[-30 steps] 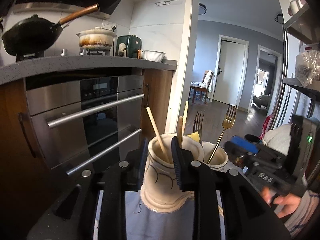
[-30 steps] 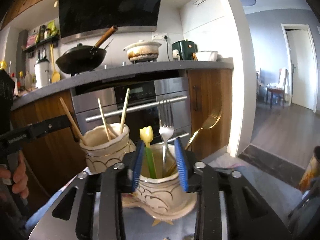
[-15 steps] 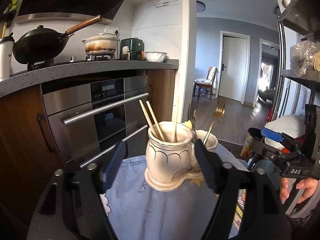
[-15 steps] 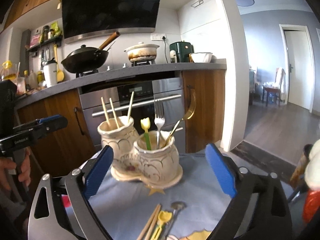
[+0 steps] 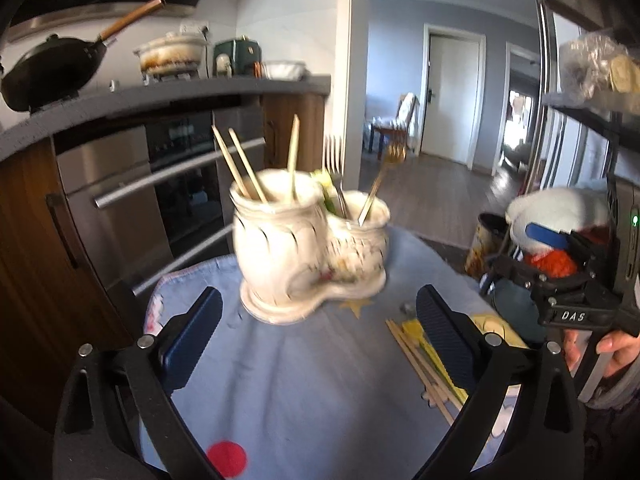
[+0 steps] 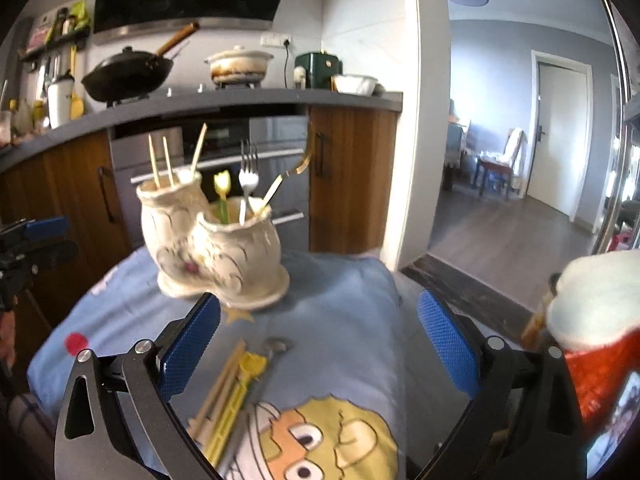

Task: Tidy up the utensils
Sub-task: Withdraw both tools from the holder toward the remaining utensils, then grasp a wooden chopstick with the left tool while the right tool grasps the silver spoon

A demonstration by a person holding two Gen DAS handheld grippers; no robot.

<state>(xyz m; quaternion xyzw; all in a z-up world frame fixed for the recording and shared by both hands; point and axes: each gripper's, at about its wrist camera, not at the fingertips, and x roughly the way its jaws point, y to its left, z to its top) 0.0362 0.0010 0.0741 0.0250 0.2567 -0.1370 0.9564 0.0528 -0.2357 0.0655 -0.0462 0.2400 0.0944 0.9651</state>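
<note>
A cream twin-pot ceramic holder point(image 5: 308, 252) stands on a blue cloth point(image 5: 304, 380); it also shows in the right wrist view point(image 6: 216, 248). One pot holds chopsticks point(image 5: 240, 168), the other a silver fork point(image 6: 247, 184), a gold fork point(image 5: 380, 184) and a yellow-green utensil point(image 6: 222, 196). Loose chopsticks point(image 6: 218, 388), a yellow utensil point(image 6: 236, 396) and a spoon point(image 6: 272, 354) lie on the cloth. My left gripper point(image 5: 316, 336) is open and empty, short of the holder. My right gripper point(image 6: 318, 344) is open and empty, above the loose utensils.
A kitchen counter point(image 6: 240, 100) with a wok point(image 6: 128, 74) and pot point(image 6: 238, 64) and an oven point(image 5: 160, 184) stand behind the table. A red-and-white plush object point(image 6: 592, 320) sits at the right. A doorway point(image 6: 560, 128) opens beyond.
Both grippers let go of the holder, opened wide and pulled back from it. The loose utensils on the cloth have come into view.
</note>
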